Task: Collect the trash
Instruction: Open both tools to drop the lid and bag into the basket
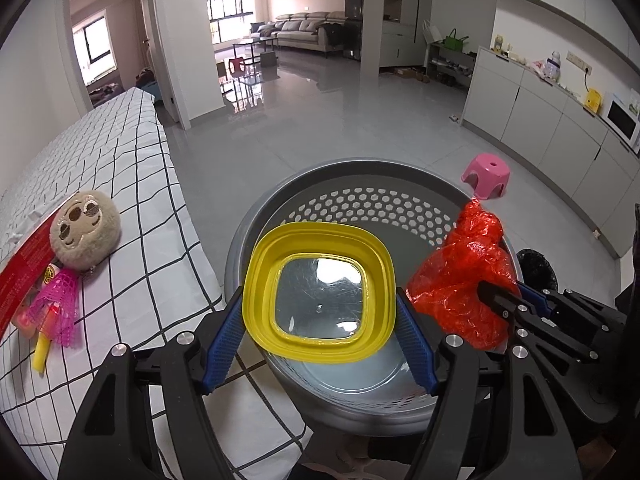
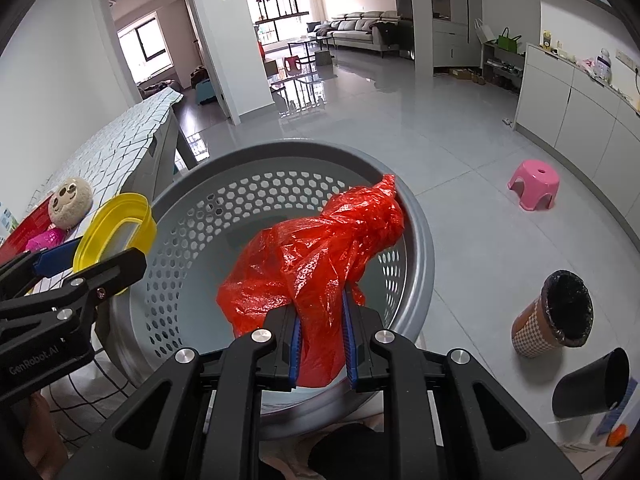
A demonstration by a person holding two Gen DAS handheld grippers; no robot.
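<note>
Two items poised above grey basket [image 2: 420,240]: yellow lid [image 1: 318,292] clamped in left gripper [image 1: 320,344] jaws, red bag [image 2: 316,256] pinched in right gripper [image 2: 320,344]. Next, likely: release both inside.

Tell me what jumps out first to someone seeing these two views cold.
The crumpled red plastic bag stands out most, pinched in the right gripper over the grey perforated basket. Next is the yellow-rimmed lid, clamped between the left gripper pads above the basket's near edge. Off to the side, a pink stool sits on the grey floor and a round plush face lies on the checked sheet.
</note>
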